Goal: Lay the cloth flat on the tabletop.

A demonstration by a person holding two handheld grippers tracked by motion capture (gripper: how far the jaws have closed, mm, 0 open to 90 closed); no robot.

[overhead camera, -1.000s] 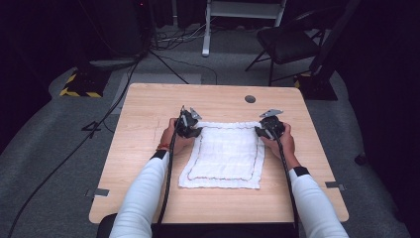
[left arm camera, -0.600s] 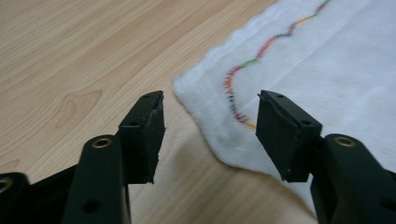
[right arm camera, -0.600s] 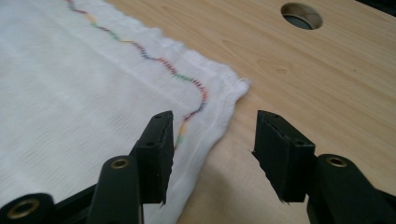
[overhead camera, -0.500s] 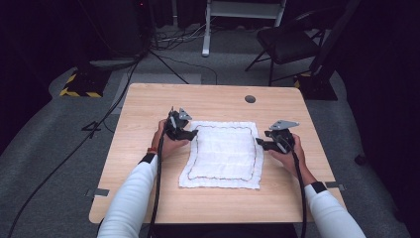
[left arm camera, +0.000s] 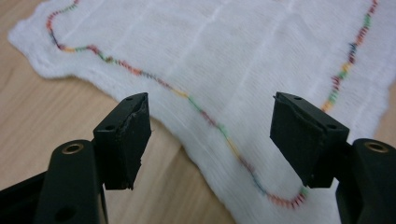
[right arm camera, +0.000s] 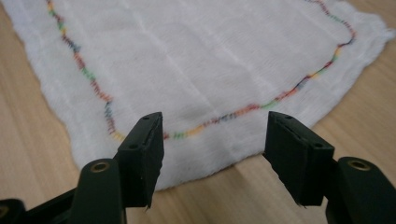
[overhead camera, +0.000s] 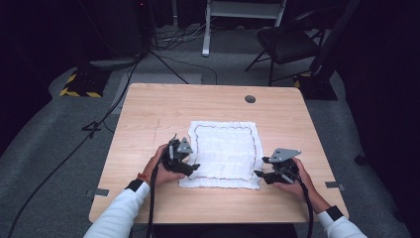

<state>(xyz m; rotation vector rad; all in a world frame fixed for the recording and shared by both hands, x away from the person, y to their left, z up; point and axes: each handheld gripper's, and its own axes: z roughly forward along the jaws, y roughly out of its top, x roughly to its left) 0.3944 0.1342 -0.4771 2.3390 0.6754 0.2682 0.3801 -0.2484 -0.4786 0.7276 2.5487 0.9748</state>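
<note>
The white cloth [overhead camera: 225, 153] lies flat on the tabletop [overhead camera: 148, 114] — unfolded. Left tool [overhead camera: 187, 166] and right tool [overhead camera: 262, 173], jaws apart, flank its near corners; nothing gripped yet.

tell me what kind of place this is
Probably a recording studio or lab: a light wooden table on grey carpet, black cables trailing across the floor, yellow-black hazard tape, dark surroundings.

Dark studio/lab: floor cables [overhead camera: 124, 84], stands [overhead camera: 208, 29]
</note>
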